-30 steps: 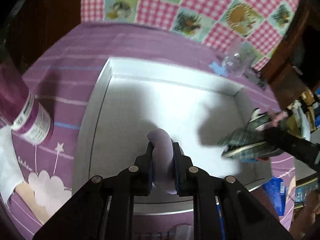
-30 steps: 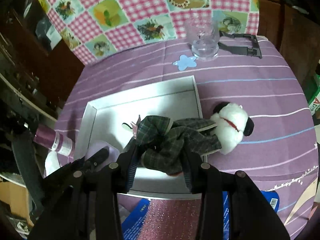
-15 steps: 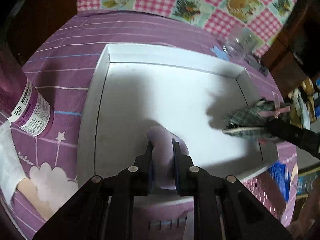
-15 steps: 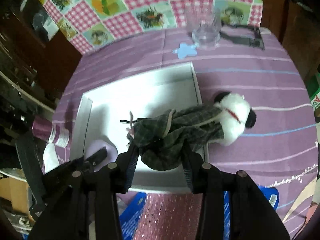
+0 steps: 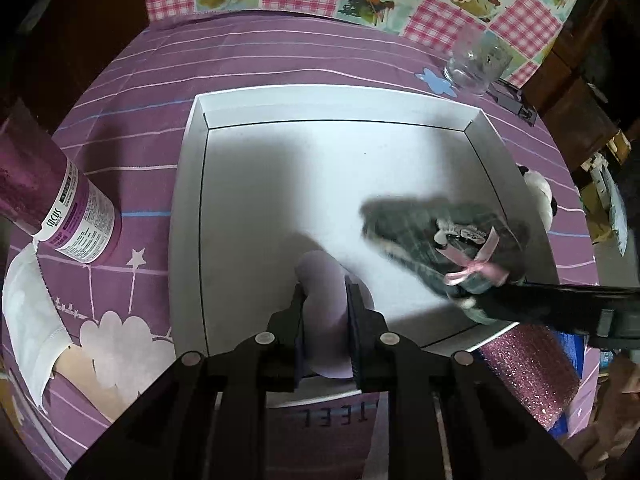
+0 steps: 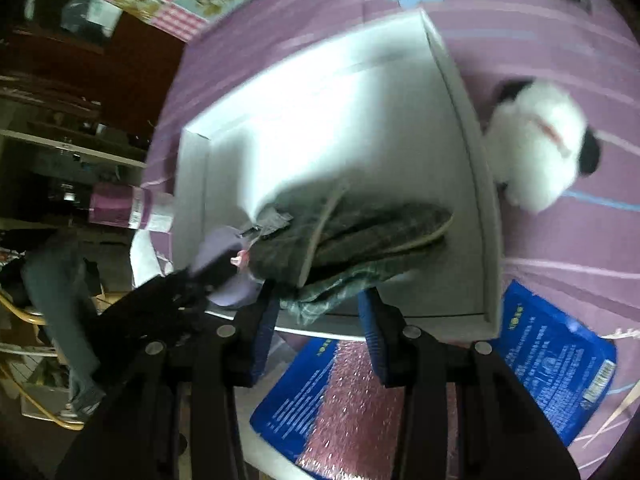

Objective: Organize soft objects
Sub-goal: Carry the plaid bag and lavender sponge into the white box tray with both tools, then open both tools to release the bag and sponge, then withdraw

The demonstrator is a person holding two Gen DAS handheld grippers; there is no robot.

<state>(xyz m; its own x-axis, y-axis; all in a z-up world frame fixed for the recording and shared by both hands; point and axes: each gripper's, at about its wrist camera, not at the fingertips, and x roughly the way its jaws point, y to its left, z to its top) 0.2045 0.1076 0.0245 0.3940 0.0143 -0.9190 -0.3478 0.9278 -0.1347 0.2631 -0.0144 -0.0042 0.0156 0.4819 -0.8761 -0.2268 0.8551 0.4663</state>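
A white open box [image 5: 320, 108] lies on the purple tablecloth. My left gripper [image 5: 325, 312] hangs over the box's near edge with a lilac soft piece [image 5: 324, 280] between its pads. Its jaws are opening, though the pads still touch the piece. My right gripper [image 6: 318, 316] is shut on a dark green plaid fabric item [image 6: 352, 232] with a pink bow [image 5: 476, 268], which sags onto the box floor at the near right. A white plush dog [image 6: 540, 144] with black ears lies on the cloth just outside the box's right wall.
A purple bottle [image 5: 60, 208] lies left of the box, and a white cloth [image 5: 28, 320] is near it. A clear glass [image 5: 476, 64] and a blue flower shape [image 5: 434, 80] are behind the box. In front sit a blue packet [image 6: 560, 364] and a pink glitter piece [image 5: 532, 372].
My right gripper has tipped downward and sunk, bringing the plaid item from above the box's right wall down into the box. The left gripper stays over the near edge with the lilac piece.
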